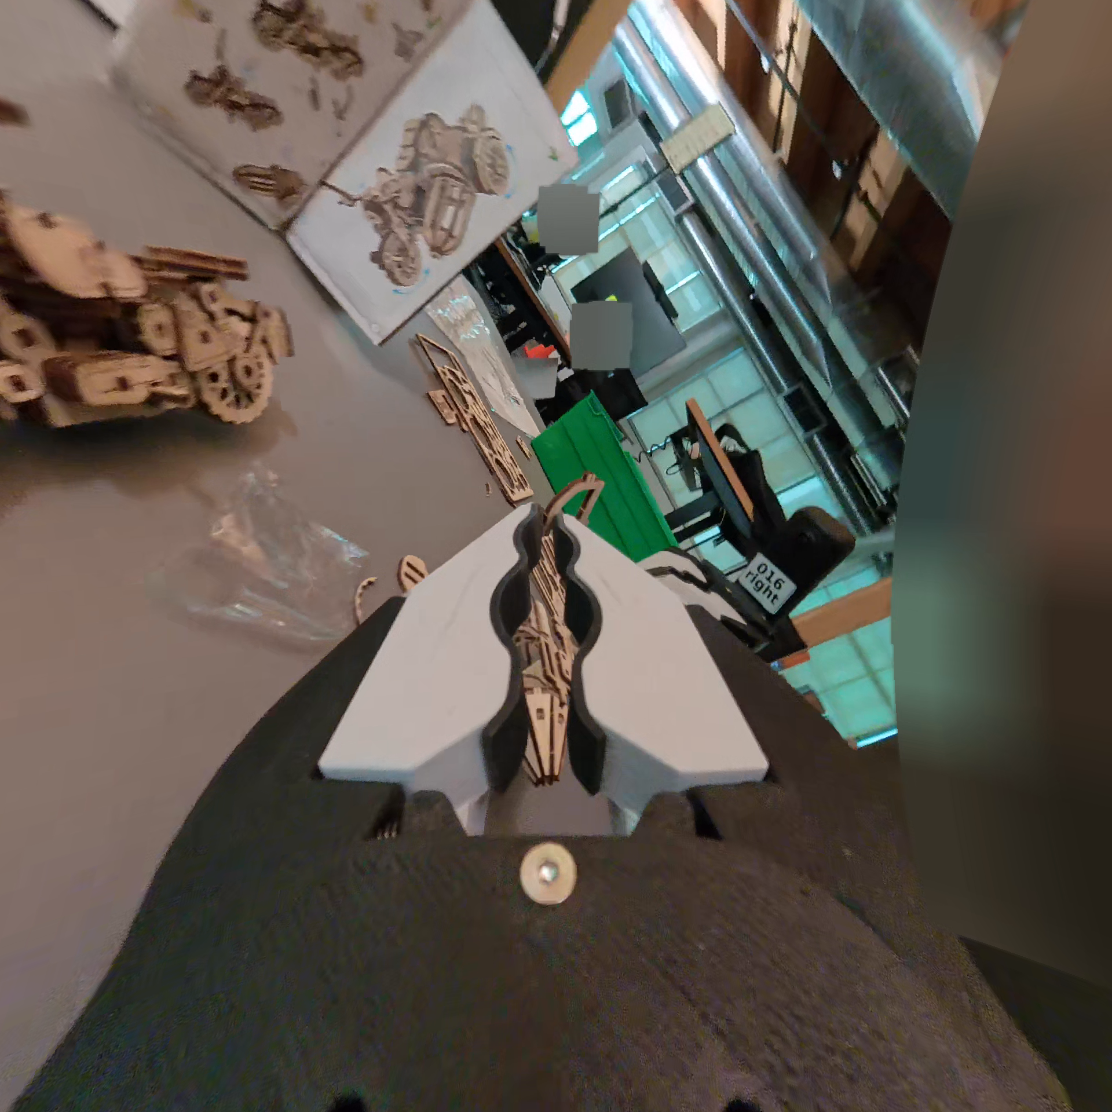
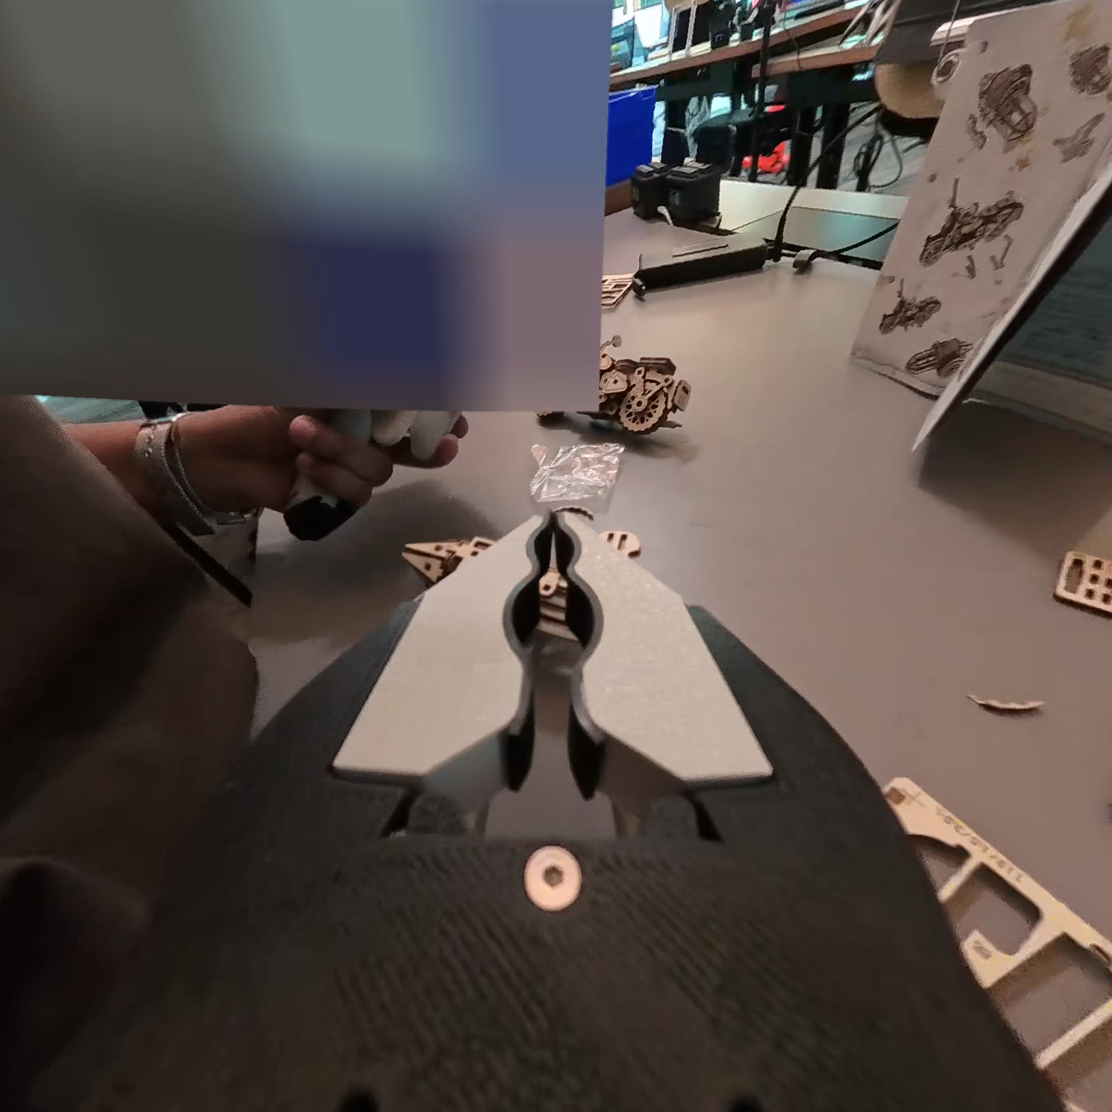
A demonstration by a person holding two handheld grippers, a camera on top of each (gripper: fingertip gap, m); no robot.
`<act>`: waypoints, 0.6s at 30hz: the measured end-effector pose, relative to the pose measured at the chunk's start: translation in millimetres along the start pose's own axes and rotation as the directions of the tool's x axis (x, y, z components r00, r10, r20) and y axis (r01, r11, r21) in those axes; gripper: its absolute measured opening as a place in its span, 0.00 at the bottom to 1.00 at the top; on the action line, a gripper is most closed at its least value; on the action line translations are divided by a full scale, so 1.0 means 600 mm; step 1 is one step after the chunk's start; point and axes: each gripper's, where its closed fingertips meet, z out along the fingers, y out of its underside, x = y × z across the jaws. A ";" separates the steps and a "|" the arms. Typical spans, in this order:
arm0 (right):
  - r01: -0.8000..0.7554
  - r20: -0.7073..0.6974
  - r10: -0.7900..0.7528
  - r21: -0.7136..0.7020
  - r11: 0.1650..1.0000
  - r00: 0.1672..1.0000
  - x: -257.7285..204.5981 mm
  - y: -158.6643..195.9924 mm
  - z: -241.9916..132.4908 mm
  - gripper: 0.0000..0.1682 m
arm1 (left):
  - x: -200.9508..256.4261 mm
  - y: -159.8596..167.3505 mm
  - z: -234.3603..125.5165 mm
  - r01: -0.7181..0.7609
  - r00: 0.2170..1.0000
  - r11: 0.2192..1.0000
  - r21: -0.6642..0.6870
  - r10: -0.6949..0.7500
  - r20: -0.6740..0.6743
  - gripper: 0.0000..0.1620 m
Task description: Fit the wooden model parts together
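Grey table (image 2: 782,541) spreads under me, strewn with wooden offcuts, with a built motorcycle model (image 2: 641,385) for reference. My left claw (image 1: 544,523) clamps a layered wooden subassembly (image 1: 544,692) edge-on, raised clear of the clutter. My right claw (image 2: 552,523) pinches a small toothed wooden piece (image 2: 574,511) at its tips, probably ready to slot in.

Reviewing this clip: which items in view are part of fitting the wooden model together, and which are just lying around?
Part of the job:
- left gripper, shut on a flat wooden assembly
- right gripper
- half-built wooden motorcycle
- instruction sheet
- loose wooden part

Lying about:
- plastic bag
- emptied part sheet
- green bin
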 end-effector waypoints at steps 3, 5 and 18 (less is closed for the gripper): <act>-0.029 -0.019 0.030 0.042 0.999 0.999 0.019 -0.005 -0.006 0.00 | -0.021 -0.002 -0.003 0.035 0.999 0.999 0.006 -0.035 0.031 0.01; -0.058 -0.038 0.060 0.068 0.996 0.997 0.036 -0.008 -0.011 0.00 | -0.033 -0.002 -0.004 0.041 0.998 0.999 0.006 -0.041 0.050 0.01; -0.169 -0.046 0.176 0.137 0.976 0.983 0.078 -0.012 -0.021 0.00 | -0.065 -0.015 -0.006 0.081 0.992 0.994 0.074 -0.088 0.089 0.01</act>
